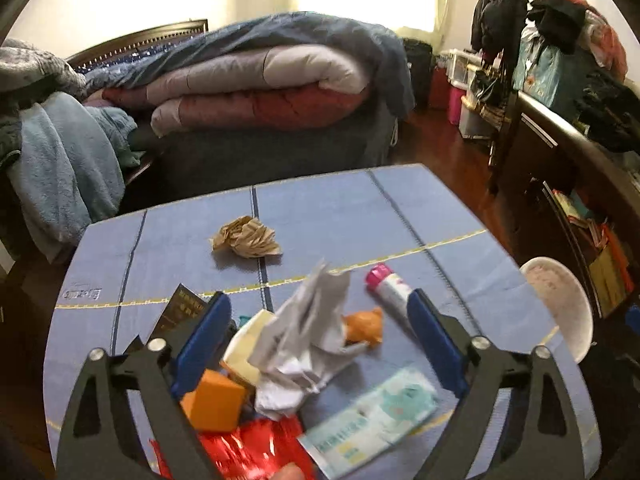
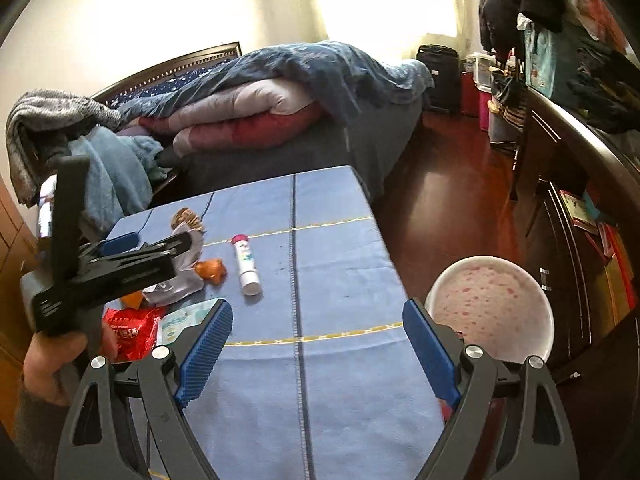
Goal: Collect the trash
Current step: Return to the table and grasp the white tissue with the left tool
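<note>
Trash lies scattered on a table covered with a blue cloth [image 1: 328,200]. Near the far middle sits a crumpled brown paper ball [image 1: 246,237], apart from the rest. Closer in, a bunch: crumpled white paper [image 1: 304,340], a small orange wrapper [image 1: 364,326] touching its right side, a white tube with a pink cap [image 1: 390,286] just beyond that, an orange box [image 1: 214,400], a red foil packet [image 1: 256,448] and a pale green tissue pack [image 1: 372,420] at the near edge. A dark booklet [image 1: 182,308] lies left of the pile, partly behind a finger.

Left gripper [image 1: 320,344] hangs over the pile, jaws wide apart, nothing pressed between the blue pads; white paper sits under the gap. In the right wrist view it shows from the side, with a hand [image 2: 60,356] holding it.

Right gripper [image 2: 318,344] is over bare cloth at the table's right side, jaws wide apart, empty. A white bin with a pink-speckled liner [image 2: 490,304] stands on the floor just off the table's right edge.

Behind: bed with folded quilts [image 1: 260,92], dark wood floor [image 2: 440,200], clothes hung at right.
</note>
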### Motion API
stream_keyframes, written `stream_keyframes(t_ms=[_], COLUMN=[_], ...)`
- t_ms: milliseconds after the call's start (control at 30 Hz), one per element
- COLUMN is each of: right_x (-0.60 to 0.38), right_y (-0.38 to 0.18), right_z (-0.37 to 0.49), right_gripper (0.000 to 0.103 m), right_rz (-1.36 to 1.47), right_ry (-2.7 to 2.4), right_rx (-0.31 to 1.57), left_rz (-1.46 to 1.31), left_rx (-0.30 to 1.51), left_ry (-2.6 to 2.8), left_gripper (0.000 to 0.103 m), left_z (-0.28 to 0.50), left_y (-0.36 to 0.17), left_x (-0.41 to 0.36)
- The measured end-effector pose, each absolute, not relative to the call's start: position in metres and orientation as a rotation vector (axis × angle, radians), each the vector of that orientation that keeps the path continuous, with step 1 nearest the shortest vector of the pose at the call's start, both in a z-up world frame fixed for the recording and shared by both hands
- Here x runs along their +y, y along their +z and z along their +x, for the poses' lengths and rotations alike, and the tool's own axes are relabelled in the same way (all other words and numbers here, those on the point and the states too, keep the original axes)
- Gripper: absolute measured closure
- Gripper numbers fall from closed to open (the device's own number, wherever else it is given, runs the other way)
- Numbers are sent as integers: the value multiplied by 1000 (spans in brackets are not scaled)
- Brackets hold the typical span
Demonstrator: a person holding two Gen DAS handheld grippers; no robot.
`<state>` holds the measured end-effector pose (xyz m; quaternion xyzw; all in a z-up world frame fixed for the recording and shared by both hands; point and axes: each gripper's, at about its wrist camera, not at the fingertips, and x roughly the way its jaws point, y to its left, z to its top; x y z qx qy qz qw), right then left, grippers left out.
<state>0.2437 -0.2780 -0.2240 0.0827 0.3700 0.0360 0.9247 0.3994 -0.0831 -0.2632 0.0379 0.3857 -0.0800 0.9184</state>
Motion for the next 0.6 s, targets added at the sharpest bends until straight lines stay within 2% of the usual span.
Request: stream_keyframes(t_ms=[67, 133, 167, 200, 233, 267, 400, 600], right_x=[-274, -271, -269, -268, -266, -265, -257, -233], right_y=[-225, -226, -227, -227, -229, -230, -233, -237], right_z=[246, 249, 251, 252, 254, 255, 263, 282], right_gripper=[16, 16, 16, 16, 16, 16, 16, 16], right_rz=[166, 161, 159, 159, 161, 164, 168, 142], right_ry=[78, 78, 76, 75, 77, 79, 90, 126], right_rx=[764, 767, 771, 774, 779, 782, 794, 806], left_rz=[71, 64, 63, 70, 75, 79, 45, -78], left_rx=[811, 828, 833, 840, 845, 855, 842, 781], left_ry=[-180, -200, -205, -208, -207, -206, -205, -212], left_gripper=[15, 22, 31, 48, 59, 75, 85, 86], left_z=[408, 413, 415, 417, 418, 420, 420, 407], left_y=[-272, -279, -282, -286, -288, -292, -293, -271], left_x=[-80, -80, -81, -82, -84, -84, -77, -45])
